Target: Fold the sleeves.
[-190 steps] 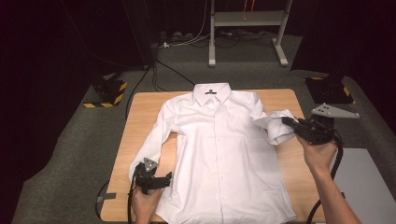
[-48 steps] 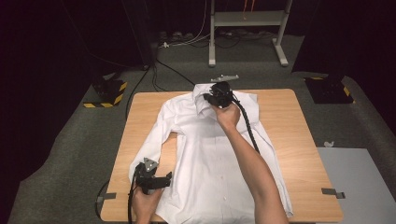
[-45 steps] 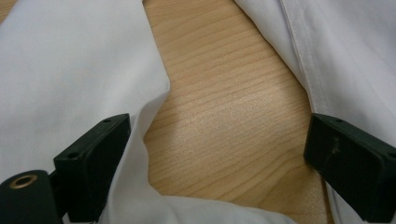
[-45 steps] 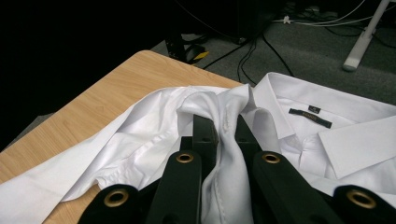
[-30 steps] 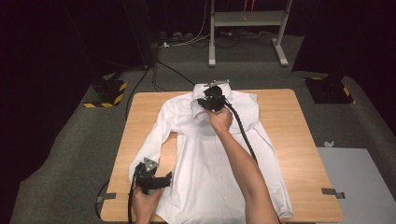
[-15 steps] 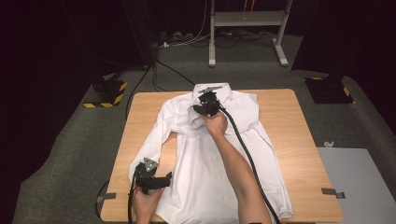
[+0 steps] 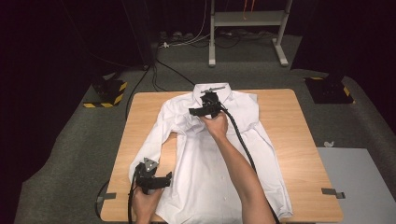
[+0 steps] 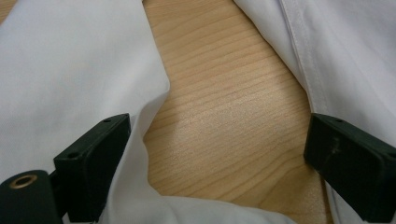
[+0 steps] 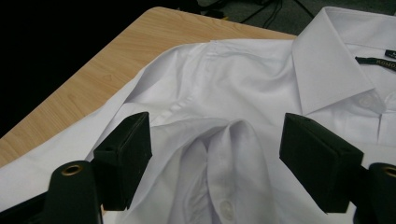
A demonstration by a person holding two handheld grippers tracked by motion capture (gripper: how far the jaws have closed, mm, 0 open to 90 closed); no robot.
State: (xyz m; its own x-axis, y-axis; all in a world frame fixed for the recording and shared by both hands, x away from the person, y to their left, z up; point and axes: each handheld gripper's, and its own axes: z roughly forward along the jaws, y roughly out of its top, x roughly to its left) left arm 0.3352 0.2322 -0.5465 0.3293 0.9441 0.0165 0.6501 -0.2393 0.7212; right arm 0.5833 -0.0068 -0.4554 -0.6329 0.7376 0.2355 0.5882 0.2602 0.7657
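On the pale wooden surface [image 7: 299, 140], right tongs [image 7: 204, 111] just sprang apart—folded cuff [image 9: 224, 154] of the white button-up shirt [image 7: 210, 172] released at upper centre; left tongs [image 7: 156, 181] gape, empty.

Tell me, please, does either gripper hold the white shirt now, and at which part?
Nothing is held. The right gripper has just been opening; a cuff lies loose between its jaws. The left gripper stands open over bare table.
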